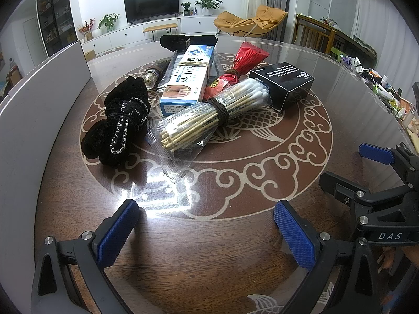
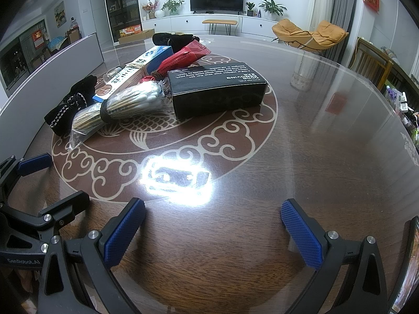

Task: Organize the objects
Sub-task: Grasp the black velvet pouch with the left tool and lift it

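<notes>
A pile of objects lies on the round wooden table (image 1: 235, 235): a black velvet pouch (image 1: 117, 123), a bagged bundle of cotton swabs (image 1: 209, 112), a white and blue ointment box (image 1: 187, 78), a red wrapper (image 1: 243, 62), a black box (image 1: 285, 83), a small glass bottle (image 1: 152, 77) and another black pouch (image 1: 188, 40) at the back. My left gripper (image 1: 207, 233) is open and empty, well short of the pile. My right gripper (image 2: 212, 235) is open and empty, near the table's front; the black box (image 2: 217, 89) and swabs (image 2: 123, 107) lie ahead of it.
A grey board (image 1: 39, 99) stands along the table's left side. A cluttered side table (image 1: 379, 78) is at the right. Chairs, a TV cabinet and plants are in the room behind. Bare tabletop (image 2: 327, 144) lies right of the pile.
</notes>
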The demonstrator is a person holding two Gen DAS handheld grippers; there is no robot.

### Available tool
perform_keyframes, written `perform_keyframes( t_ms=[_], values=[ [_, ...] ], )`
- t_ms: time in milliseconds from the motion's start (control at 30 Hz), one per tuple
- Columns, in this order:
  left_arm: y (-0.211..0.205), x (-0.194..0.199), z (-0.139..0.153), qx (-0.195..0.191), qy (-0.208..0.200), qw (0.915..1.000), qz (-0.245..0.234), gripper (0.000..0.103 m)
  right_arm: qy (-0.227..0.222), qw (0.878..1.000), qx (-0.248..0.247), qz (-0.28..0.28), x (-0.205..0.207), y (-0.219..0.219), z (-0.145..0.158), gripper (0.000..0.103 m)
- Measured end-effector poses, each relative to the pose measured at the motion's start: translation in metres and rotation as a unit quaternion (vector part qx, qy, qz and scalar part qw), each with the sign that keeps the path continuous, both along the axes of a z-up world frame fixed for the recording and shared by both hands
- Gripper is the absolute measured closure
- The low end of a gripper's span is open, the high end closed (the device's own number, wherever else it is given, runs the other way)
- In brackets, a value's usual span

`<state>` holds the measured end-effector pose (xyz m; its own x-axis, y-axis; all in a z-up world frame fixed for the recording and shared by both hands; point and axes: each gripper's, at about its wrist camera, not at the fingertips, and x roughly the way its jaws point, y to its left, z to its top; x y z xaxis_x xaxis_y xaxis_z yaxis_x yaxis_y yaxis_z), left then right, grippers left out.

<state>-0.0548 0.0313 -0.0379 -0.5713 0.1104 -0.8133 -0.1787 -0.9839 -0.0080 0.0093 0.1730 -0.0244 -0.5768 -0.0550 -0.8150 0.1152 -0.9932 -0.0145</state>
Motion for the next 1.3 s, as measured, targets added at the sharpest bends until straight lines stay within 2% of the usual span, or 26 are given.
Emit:
perform_keyframes(
  t_ms=[133, 267, 367, 433, 500, 600, 667, 700, 767, 800, 933, 1133, 1200, 1267, 1300],
  values=[
    [-0.003, 0.0, 0.0, 0.008, 0.001, 1.0, 0.002, 0.0, 0.0, 1.0, 0.0, 0.0, 0.0, 0.0, 0.0, 0.0],
    [-0.028, 0.01, 0.007, 0.064, 0.015, 0.9974, 0.029, 0.0, 0.0, 1.0, 0.0, 0.0, 0.0, 0.0, 0.0, 0.0],
    [-0.05, 0.0, 0.029, 0.063, 0.048, 0.9951, 0.06, 0.0, 0.0, 1.0, 0.0, 0.0, 0.0, 0.0, 0.0, 0.0],
    [-0.063, -0.02, 0.043, 0.063, 0.06, 0.9937, 0.07, 0.0, 0.0, 1.0, 0.0, 0.0, 0.0, 0.0, 0.0, 0.0],
    [-0.069, -0.046, 0.047, 0.053, 0.053, 0.9944, 0.074, 0.0, 0.0, 1.0, 0.0, 0.0, 0.0, 0.0, 0.0, 0.0],
    [-0.074, -0.082, 0.037, 0.033, 0.021, 0.9962, 0.078, 0.001, 0.0, 1.0, 0.0, 0.0, 0.0, 0.0, 0.0, 0.0],
    [-0.078, -0.098, 0.026, 0.033, -0.002, 0.9967, 0.075, 0.025, 0.0, 1.0, 0.0, 0.0, 0.0, 0.0, 0.0, 0.0],
    [-0.081, -0.105, 0.02, 0.031, -0.014, 0.9967, 0.073, 0.032, 0.0, 1.0, 0.0, 0.0, 0.0, 0.0, 0.0, 0.0],
    [-0.084, -0.107, 0.012, 0.033, -0.019, 0.9968, 0.07, 0.064, 0.0, 1.0, 0.0, 0.0, 0.0, 0.0, 0.0, 0.0],
    [-0.085, -0.105, 0.009, 0.031, -0.019, 0.9969, 0.069, 0.066, 0.0, 1.0, 0.0, 0.0, 0.0, 0.0, 0.0, 0.0],
    [-0.079, -0.079, 0.009, 0.021, -0.001, 0.9975, 0.068, 0.066, 0.0, 1.0, 0.0, 0.0, 0.0, 0.0, 0.0, 0.0],
    [-0.072, -0.01, 0.011, 0.025, 0.0, 0.9963, 0.083, 0.063, 0.0, 1.0, 0.0, 0.0, 0.0, 0.0, 0.0, 0.0],
    [-0.068, 0.006, 0.01, 0.009, 0.008, 0.9961, 0.088, 0.053, 0.0, 1.0, 0.0, 0.0, 0.0, 0.0, 0.0, 0.0],
    [-0.067, 0.01, 0.007, -0.008, 0.009, 0.9961, 0.087, 0.021, 0.0, 1.0, 0.0, 0.0, 0.0, 0.0, 0.0, 0.0],
    [-0.068, 0.01, 0.006, -0.009, 0.011, 0.9962, 0.086, 0.018, 0.0, 1.0, 0.0, 0.0, 0.0, 0.0, 0.0, 0.0]
  ],
)
